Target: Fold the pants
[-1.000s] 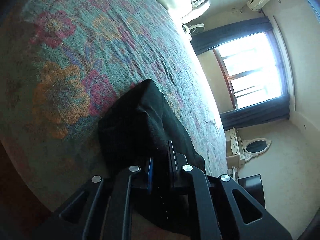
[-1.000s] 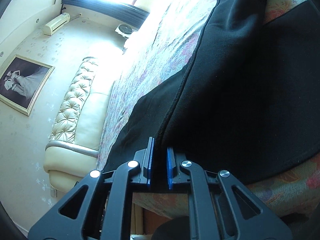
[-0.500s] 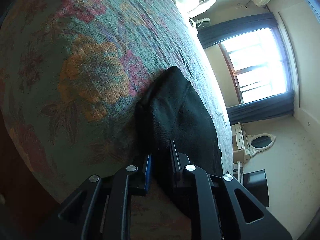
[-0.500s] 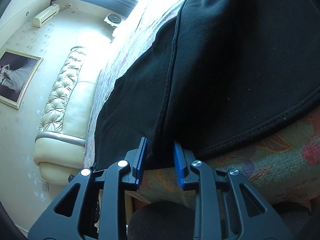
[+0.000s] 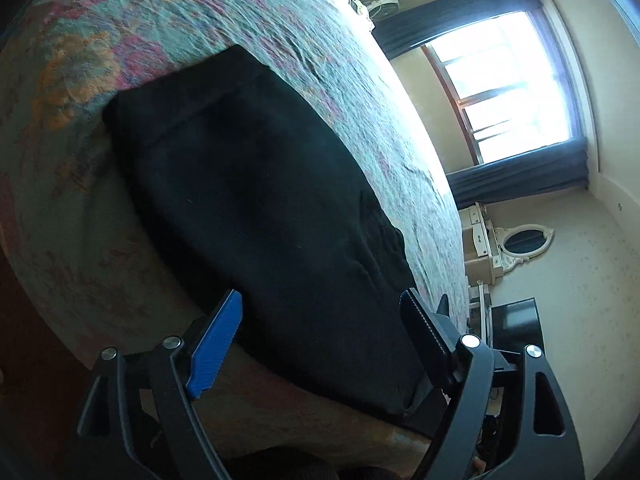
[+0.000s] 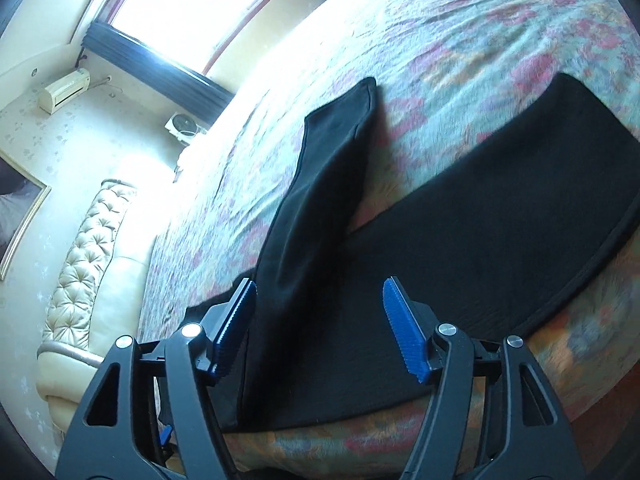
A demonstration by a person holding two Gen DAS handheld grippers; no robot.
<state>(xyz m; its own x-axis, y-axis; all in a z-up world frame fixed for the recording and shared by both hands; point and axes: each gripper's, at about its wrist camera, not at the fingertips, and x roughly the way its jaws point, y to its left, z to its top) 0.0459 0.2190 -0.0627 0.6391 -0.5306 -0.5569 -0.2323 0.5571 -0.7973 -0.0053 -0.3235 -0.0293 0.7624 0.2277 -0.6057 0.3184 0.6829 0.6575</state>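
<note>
Black pants (image 5: 260, 200) lie flat on the floral bedspread near the bed's front edge. In the right wrist view the pants (image 6: 480, 220) spread with one leg (image 6: 324, 200) running toward the far side and the other part stretching to the right. My left gripper (image 5: 320, 320) is open and empty, its blue pads standing wide just above the near end of the cloth. My right gripper (image 6: 318, 316) is open and empty too, its fingers wide apart over the near edge of the pants.
The floral bedspread (image 5: 200, 12) covers a large bed. A cream tufted headboard (image 6: 84, 240) stands at its far end. A bright window with dark curtains (image 5: 512, 92), a white dressing table with an oval mirror (image 5: 520, 244) and a dark screen (image 5: 516, 328) line the walls.
Both grippers have opened and let go of the black cloth they pinched. The pants now lie flat on the bed, and both grippers have drawn back a little.
</note>
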